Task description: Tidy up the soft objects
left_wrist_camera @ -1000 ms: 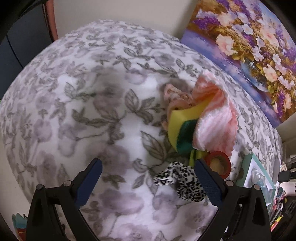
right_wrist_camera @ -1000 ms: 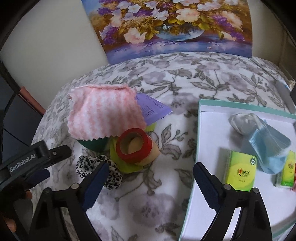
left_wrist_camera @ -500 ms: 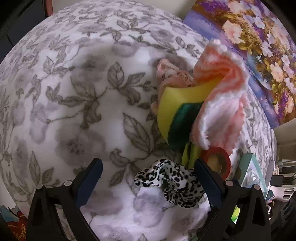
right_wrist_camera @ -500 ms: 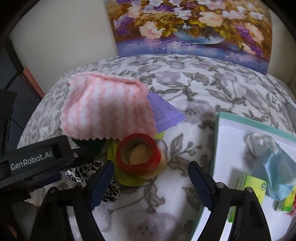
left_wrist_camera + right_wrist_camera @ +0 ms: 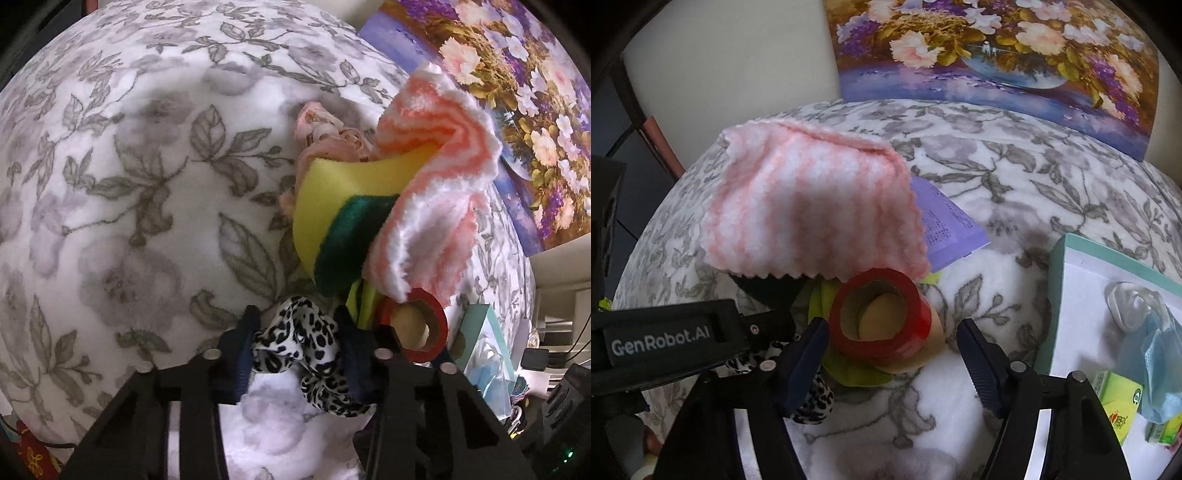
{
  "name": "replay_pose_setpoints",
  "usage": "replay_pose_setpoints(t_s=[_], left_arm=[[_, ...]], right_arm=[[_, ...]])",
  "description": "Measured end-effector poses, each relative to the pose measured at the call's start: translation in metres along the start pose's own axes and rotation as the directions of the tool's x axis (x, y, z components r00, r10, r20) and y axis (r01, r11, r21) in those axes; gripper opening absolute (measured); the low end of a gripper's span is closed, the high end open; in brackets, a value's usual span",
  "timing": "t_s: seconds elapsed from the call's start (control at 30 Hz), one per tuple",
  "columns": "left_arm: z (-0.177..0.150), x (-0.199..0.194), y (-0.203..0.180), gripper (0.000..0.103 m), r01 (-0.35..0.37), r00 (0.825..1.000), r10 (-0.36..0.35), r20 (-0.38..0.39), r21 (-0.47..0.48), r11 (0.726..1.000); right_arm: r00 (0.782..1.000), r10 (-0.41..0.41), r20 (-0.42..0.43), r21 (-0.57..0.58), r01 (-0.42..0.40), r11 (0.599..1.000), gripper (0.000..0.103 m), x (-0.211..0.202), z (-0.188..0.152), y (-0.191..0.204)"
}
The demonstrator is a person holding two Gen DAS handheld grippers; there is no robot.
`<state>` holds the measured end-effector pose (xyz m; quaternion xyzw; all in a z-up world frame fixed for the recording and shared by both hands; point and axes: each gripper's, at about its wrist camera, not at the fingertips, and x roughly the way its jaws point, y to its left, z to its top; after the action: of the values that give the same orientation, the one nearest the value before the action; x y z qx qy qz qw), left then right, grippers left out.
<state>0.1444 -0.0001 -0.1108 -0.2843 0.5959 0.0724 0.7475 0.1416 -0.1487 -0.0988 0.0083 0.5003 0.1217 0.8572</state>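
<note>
Left wrist view shows the left tongs (image 5: 295, 343) clamped on a leopard-print scrunchie (image 5: 306, 350), its fabric bunched between the two blue pads and spilling out below the right-hand one. Just ahead of those tongs lies a heap of soft things on the floral blanket (image 5: 129, 184): a yellow and green sponge (image 5: 332, 214) tipped on edge, a pink and white striped cloth (image 5: 436, 192) draped over its far side, and a crumpled pale pink fabric (image 5: 325, 136) behind the sponge. A red tape roll (image 5: 424, 328) sits just to the right of the left tongs' right finger.

Right wrist view has the right tongs (image 5: 890, 358) standing apart, with the red tape roll (image 5: 882, 314) just ahead between the finger tips, neither pad touching it. Beyond the roll the striped cloth (image 5: 812, 218) covers the heap, and a purple paper (image 5: 945, 229) pokes out from under its right edge. To the right of these tongs a teal-rimmed tray (image 5: 1056, 295) holds a blue face mask (image 5: 1156, 354) and green packets (image 5: 1119, 402). The left tongs' black body (image 5: 665, 339) and part of the scrunchie (image 5: 812, 398) appear at lower left.
</note>
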Motion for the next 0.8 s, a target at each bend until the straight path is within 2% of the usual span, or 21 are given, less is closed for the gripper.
replay_pose_setpoints(t_s=[0.3,0.47,0.8], left_arm=[[0.003,-0.002,0.013,0.031,0.029,1.000,-0.029,-0.001,-0.007,1.000],[0.004,-0.011,0.009,0.027,0.017,1.000,-0.017,0.009,0.006,1.000],[0.002,-0.045,0.002,0.026,0.025,0.998,-0.026,0.063,0.018,1.000]], right_arm=[[1.000,0.009,-0.003,-0.016,-0.009,1.000,0.062,-0.003,-0.002,0.004],[1.000,0.019,-0.003,-0.015,-0.019,1.000,0.058,-0.008,-0.001,0.003],[0.999,0.048,-0.005,0.001,-0.048,0.999,0.056,-0.019,-0.003,-0.004]])
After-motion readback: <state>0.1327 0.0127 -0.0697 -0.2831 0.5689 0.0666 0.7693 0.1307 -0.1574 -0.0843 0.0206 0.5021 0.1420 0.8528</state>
